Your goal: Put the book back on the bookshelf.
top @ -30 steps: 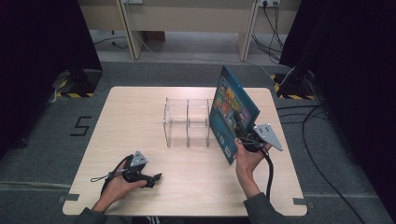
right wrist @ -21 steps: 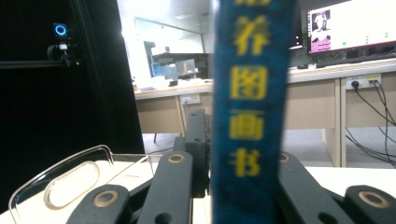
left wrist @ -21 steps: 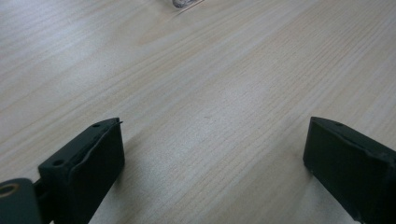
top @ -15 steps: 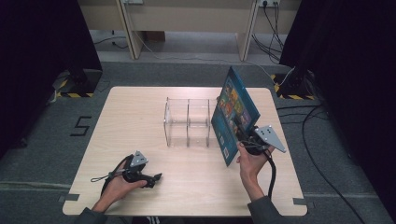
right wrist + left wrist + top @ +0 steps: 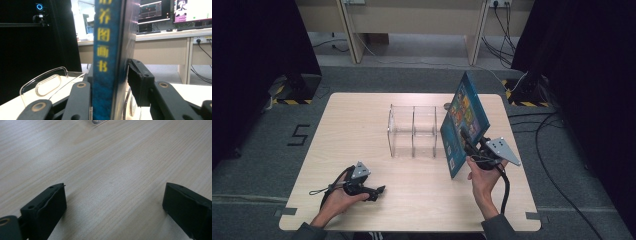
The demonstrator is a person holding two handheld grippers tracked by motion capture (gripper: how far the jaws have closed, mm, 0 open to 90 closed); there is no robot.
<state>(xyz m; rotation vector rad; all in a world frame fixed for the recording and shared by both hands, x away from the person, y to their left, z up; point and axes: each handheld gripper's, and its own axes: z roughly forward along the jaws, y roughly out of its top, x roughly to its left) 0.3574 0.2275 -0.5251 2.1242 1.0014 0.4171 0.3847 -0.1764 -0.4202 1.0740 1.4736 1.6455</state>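
Right gripper (image 5: pixel 468 141) at the right of the surface (image 5: pixel 362 125), flanking the lower edge of a blue book (image 5: pixel 464 120). Jaws having just been opening, with the book between them: in the right gripper view the spine (image 5: pixel 106 57) standing upright, one jaw close against its right face, the other running up beside its left; cannot tell whether the pads are pressing or merely bracketing it. Book standing tilted on its lower edge, just beside the right end of the clear acrylic rack (image 5: pixel 413 131), touching or nearly so, not inside either compartment.

Left gripper (image 5: pixel 377 190) resting idle near the front left of the surface, jaws spread wide over bare wood, gripping nothing.

Judging progress: book brought upright and carried to the rack, roughly midway. Remaining: sliding it into a compartment, letting go fully, checking that it stands unaided. Both compartments appearing empty.
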